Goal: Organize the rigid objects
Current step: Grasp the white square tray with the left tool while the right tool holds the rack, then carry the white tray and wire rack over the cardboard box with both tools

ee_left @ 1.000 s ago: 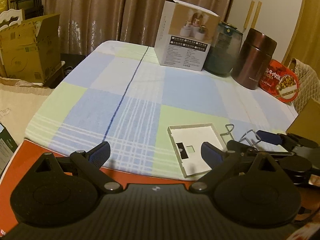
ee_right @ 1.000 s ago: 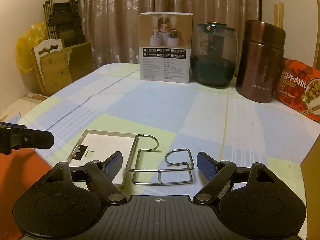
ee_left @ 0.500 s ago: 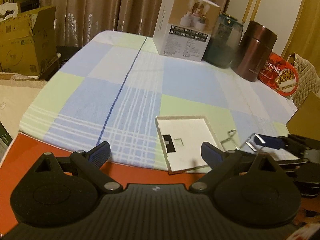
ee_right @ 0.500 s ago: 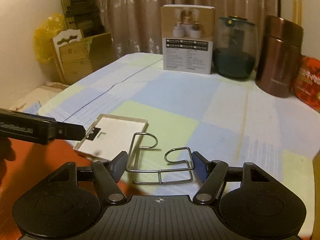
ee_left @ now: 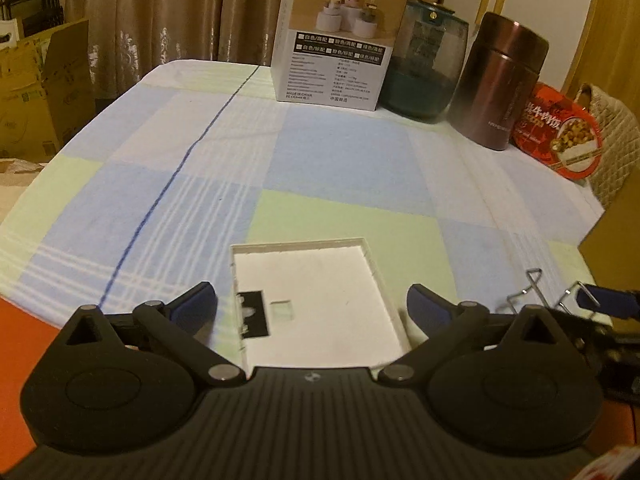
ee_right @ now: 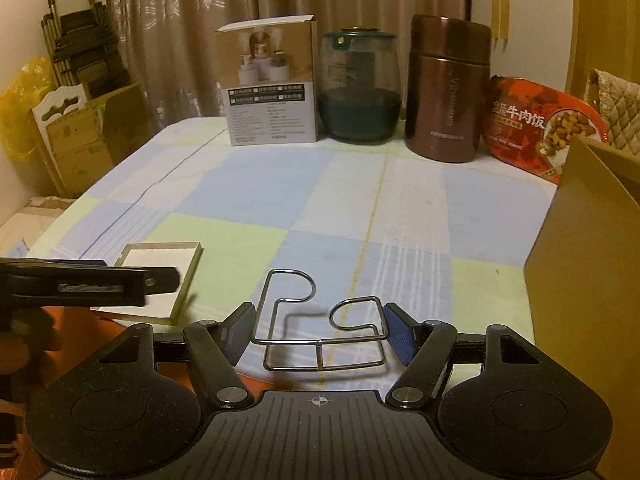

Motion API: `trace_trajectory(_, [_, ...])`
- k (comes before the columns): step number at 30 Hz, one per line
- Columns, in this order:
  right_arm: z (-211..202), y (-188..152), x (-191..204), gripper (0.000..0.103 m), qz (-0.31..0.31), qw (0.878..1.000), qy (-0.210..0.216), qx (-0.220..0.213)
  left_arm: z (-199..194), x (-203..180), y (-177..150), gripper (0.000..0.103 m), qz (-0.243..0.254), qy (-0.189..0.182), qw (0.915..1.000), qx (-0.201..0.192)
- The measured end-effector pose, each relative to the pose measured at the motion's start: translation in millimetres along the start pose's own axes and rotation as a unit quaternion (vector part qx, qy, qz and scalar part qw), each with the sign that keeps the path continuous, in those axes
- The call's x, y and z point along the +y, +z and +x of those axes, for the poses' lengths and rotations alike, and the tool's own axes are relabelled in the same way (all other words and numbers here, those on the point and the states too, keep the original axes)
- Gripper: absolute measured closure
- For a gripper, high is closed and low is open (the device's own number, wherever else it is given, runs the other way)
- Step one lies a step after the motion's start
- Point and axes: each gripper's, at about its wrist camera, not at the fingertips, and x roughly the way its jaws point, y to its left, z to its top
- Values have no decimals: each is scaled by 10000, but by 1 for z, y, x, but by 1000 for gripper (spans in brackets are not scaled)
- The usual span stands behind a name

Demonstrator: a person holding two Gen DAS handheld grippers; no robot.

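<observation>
My right gripper (ee_right: 320,332) is shut on a bent wire rack (ee_right: 316,320) and holds it above the table's near edge, casting a shadow on the cloth. The rack's tips also show in the left wrist view (ee_left: 532,292). My left gripper (ee_left: 312,306) is open, with a shallow white tray (ee_left: 316,296) lying on the checked tablecloth between its fingers. The tray also shows in the right wrist view (ee_right: 160,276), partly behind the left gripper's finger (ee_right: 92,280).
Along the table's far side stand a white product box (ee_right: 272,88), a teal glass jar (ee_right: 360,88), a brown steel flask (ee_right: 446,92) and a red food tin (ee_right: 536,128). A cardboard box edge (ee_right: 584,264) rises at right. An orange surface (ee_left: 24,332) lies under the near edge.
My left gripper has moved right and forward so the white tray now lies between its fingers. My right gripper has closed on the wire rack and lifted it.
</observation>
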Motion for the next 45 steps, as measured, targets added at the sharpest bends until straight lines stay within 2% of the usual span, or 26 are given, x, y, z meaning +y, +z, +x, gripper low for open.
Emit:
trace_trajectory(6, [-4, -2, 1, 37, -13, 10000, -31, 24, 10, -20, -5, 2, 371, 478, 9982, -58])
trace_trajectory(8, [-5, -3, 1, 37, -31, 10000, -54, 29, 6, -22, -9, 4, 497, 460, 9977, -44])
trace_trajectory(11, [-10, -6, 3, 37, -42, 10000, -45, 55, -7, -22, -19, 15, 635, 422, 9971, -61])
trace_trajectory(20, [-39, -18, 16, 37, -15, 9998, 90, 148, -64, -6, -59, 16, 597, 238, 9976, 255])
trace_trajectory(23, [-48, -21, 16, 37, 80, 9998, 78, 186, -76, -5, -68, 15, 668, 257, 9973, 159])
trace_trajectory(27, [-50, -24, 14, 37, 163, 9996, 56, 230, -73, -9, -76, 14, 939, 383, 9948, 66])
trace_trajectory(31, [-47, -24, 12, 37, 199, 9994, 54, 264, -70, -11, -76, 14, 947, 448, 9944, -109])
trace_trajectory(37, [-41, -25, 16, 37, 207, 9993, 117, 301, -65, -9, -75, 13, 696, 440, 9965, -128])
trace_trajectory(40, [-41, -26, 17, 37, 223, 9992, 132, 305, -66, -10, -74, 18, 678, 439, 9967, -113])
trace_trajectory(45, [-46, -24, 19, 37, 249, 9994, 134, 223, -71, -10, -73, 18, 567, 404, 9976, 41])
